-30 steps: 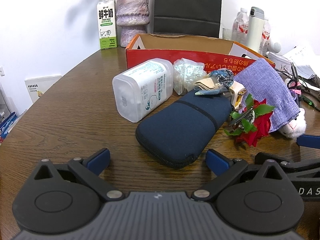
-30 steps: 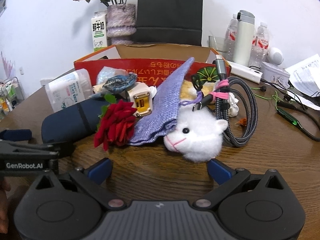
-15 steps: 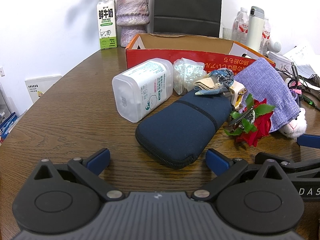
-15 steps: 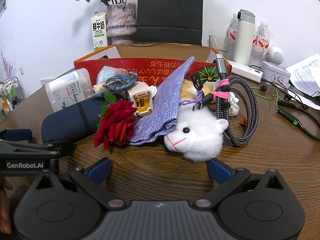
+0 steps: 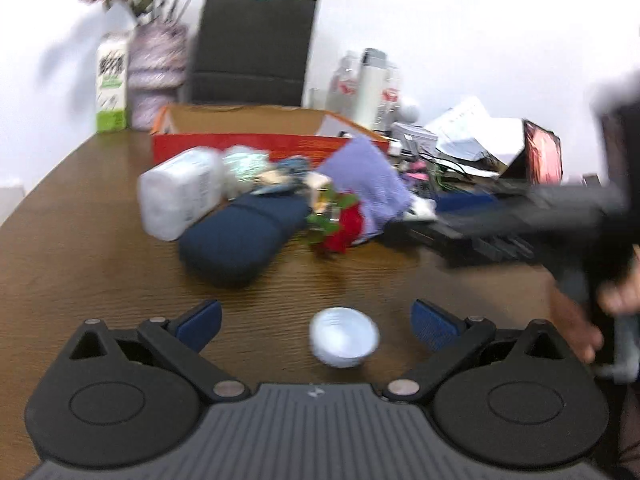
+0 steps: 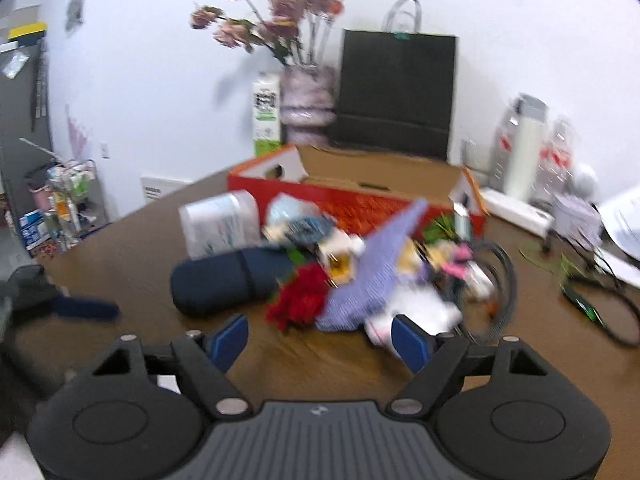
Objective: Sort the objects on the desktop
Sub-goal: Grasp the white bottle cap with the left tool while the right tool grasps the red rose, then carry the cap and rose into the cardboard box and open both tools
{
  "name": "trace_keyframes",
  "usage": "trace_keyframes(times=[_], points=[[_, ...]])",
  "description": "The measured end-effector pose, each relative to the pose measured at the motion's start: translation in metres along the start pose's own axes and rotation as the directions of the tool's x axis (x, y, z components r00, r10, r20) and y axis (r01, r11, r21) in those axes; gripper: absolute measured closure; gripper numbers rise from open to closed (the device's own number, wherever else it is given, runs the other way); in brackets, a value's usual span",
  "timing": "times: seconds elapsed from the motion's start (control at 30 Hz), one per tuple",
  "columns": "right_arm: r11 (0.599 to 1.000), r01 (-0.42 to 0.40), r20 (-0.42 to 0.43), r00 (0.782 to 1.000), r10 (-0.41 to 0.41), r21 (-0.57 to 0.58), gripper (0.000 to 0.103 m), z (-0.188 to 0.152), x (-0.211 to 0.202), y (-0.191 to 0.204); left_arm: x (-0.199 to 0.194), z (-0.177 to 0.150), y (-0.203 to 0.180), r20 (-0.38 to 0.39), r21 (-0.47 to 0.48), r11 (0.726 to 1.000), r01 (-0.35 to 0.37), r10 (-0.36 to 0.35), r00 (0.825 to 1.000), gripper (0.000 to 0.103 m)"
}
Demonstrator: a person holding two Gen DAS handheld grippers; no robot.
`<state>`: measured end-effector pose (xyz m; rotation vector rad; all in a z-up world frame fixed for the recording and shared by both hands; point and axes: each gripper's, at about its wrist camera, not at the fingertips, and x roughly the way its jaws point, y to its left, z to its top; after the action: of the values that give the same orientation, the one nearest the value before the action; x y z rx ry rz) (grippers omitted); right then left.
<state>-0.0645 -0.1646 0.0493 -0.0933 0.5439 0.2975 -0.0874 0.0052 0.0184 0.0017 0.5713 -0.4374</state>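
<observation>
Both views are motion-blurred. A pile lies before the red cardboard box (image 5: 256,146) (image 6: 360,200): a white plastic jar (image 5: 180,196) (image 6: 218,226), a navy zip case (image 5: 240,236) (image 6: 228,280), a red rose (image 5: 344,228) (image 6: 300,300), a purple cloth pouch (image 5: 368,180) (image 6: 372,276), a white plush toy (image 6: 416,312) and a coiled cable (image 6: 500,280). My left gripper (image 5: 316,316) is open; a small white cap (image 5: 344,336) lies on the table between its fingers. My right gripper (image 6: 320,336) is open and empty, near the rose and the plush toy. It also shows in the left wrist view (image 5: 460,204).
A milk carton (image 5: 112,88) (image 6: 266,118), a vase of flowers (image 5: 158,72) (image 6: 306,104) and a black paper bag (image 5: 252,48) (image 6: 396,96) stand behind the box. Bottles (image 5: 372,84) (image 6: 524,144), papers (image 5: 472,128) and cables (image 6: 592,292) crowd the right side.
Both grippers pulled back and rose, so the pile looks smaller and farther. The white cap now shows between the left fingers. The right gripper swung into the left view.
</observation>
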Motion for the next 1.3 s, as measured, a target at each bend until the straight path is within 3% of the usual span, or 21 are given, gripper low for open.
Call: trace_keyframes(times=[0.03,0.1,0.13,0.17,0.2,0.27,0.33,0.47,0.67,0.77,0.9,1.03,1.1,1.17,1.3], points=[[1.0,-0.007,0.003,1.0,0.007,-0.01,0.031,0.005,0.007,0.003,0.006,-0.002,-0.01,-0.013,0.04,0.999,-0.004,0.004,1.0,0.006],[0.999,-0.025,-0.019,1.0,0.024,-0.027,0.039,0.015,0.029,0.006,0.014,-0.005,-0.025,-0.026,0.115,0.993,-0.038,0.041,0.999,0.036],[0.999,-0.02,-0.039,0.999,0.018,-0.038,0.042,0.019,0.04,0.009,0.019,-0.005,-0.028,-0.042,0.134,0.989,-0.057,0.063,0.997,0.043],[0.998,-0.008,-0.061,0.998,0.005,-0.059,0.045,0.022,0.051,0.012,0.024,-0.006,-0.027,-0.065,0.132,0.989,-0.065,0.074,0.995,0.058],[0.996,0.004,-0.083,0.996,-0.011,-0.089,0.053,0.024,0.062,0.016,0.027,-0.006,-0.024,-0.089,0.113,0.991,-0.065,0.075,0.993,0.062],[0.995,0.014,-0.111,0.993,-0.026,-0.1,0.067,0.022,0.073,0.019,0.025,-0.007,-0.019,-0.077,0.076,0.994,-0.073,0.079,0.994,0.062],[0.996,0.017,-0.129,0.991,-0.028,-0.09,0.068,0.018,0.072,0.02,0.018,-0.008,-0.015,-0.057,0.059,0.995,-0.083,0.086,0.995,0.062],[0.998,-0.026,-0.089,0.996,0.021,-0.056,0.068,0.006,0.027,0.013,-0.002,-0.006,-0.013,0.007,0.034,0.991,-0.126,0.126,0.992,0.062],[0.991,-0.119,-0.054,0.991,0.122,0.054,0.068,-0.03,-0.051,-0.006,-0.014,0.012,-0.008,0.037,-0.057,0.988,-0.145,0.147,0.988,0.062],[0.996,-0.061,0.01,0.998,0.06,0.068,0.068,-0.027,-0.076,-0.017,-0.009,0.037,-0.002,0.046,-0.095,0.98,-0.173,0.178,0.983,0.062],[0.995,0.015,0.151,0.988,-0.031,0.102,0.068,0.014,-0.089,-0.04,0.0,0.096,0.013,0.101,-0.112,0.97,-0.216,0.227,0.969,0.062],[0.994,0.072,0.195,0.977,-0.088,0.086,0.068,0.088,-0.057,-0.071,0.037,0.18,0.041,0.115,-0.088,0.958,-0.271,0.28,0.953,0.062],[0.993,0.061,0.177,0.981,-0.078,0.1,0.068,0.129,-0.027,-0.092,0.072,0.22,0.062,0.071,-0.091,0.95,-0.297,0.304,0.95,0.062],[0.992,0.069,0.134,0.988,-0.083,0.106,0.068,0.166,0.016,-0.112,0.118,0.251,0.084,-0.005,-0.072,0.95,-0.304,0.304,0.953,0.062],[0.991,0.133,-0.005,0.991,-0.133,-0.011,0.068,0.208,0.118,-0.123,0.206,0.272,0.115,-0.17,-0.049,0.923,-0.381,0.368,0.914,0.062]])
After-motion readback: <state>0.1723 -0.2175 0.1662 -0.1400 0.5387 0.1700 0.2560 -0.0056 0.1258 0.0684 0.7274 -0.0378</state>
